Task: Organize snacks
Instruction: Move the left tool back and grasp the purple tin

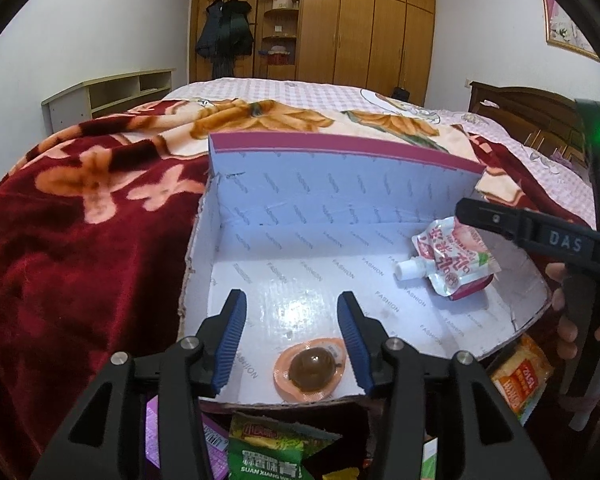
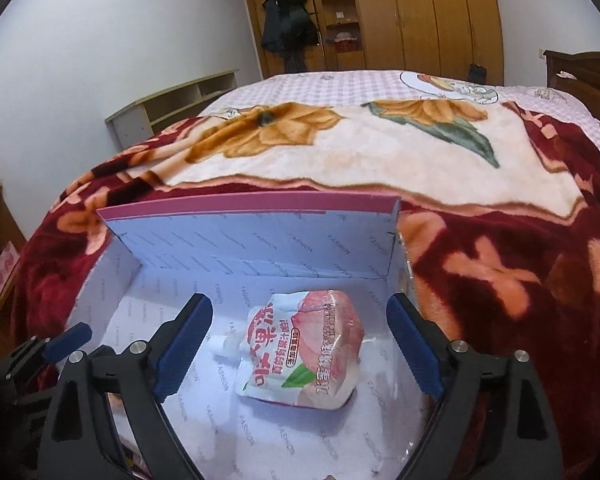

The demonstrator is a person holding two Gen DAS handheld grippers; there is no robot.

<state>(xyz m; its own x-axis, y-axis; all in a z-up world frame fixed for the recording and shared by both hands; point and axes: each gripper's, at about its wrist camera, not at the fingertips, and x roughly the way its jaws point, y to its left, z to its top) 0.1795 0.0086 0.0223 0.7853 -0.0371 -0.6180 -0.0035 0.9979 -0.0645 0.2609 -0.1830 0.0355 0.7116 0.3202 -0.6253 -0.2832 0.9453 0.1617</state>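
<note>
Bedtop box [image 2: 260, 240] holds a soft, slippery pouch [image 2: 304, 348]; grip its neck. Both tongs, left [image 1: 292, 340] and right [image 2: 300, 344], released.

red floral blanket [image 2: 480, 240] on bed | wardrobe [image 1: 364, 20] | dark coats [image 1: 224, 28] | low shelf [image 1: 112, 92]

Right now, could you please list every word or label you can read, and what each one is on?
"FASHION": repeated across the white box lining.
"DAS": right gripper's finger.
"SUAN XIANG": green snack packet.
Peach drink pouch: Chinese print, not reliably readable.
Yellow packet: blurred.
</note>
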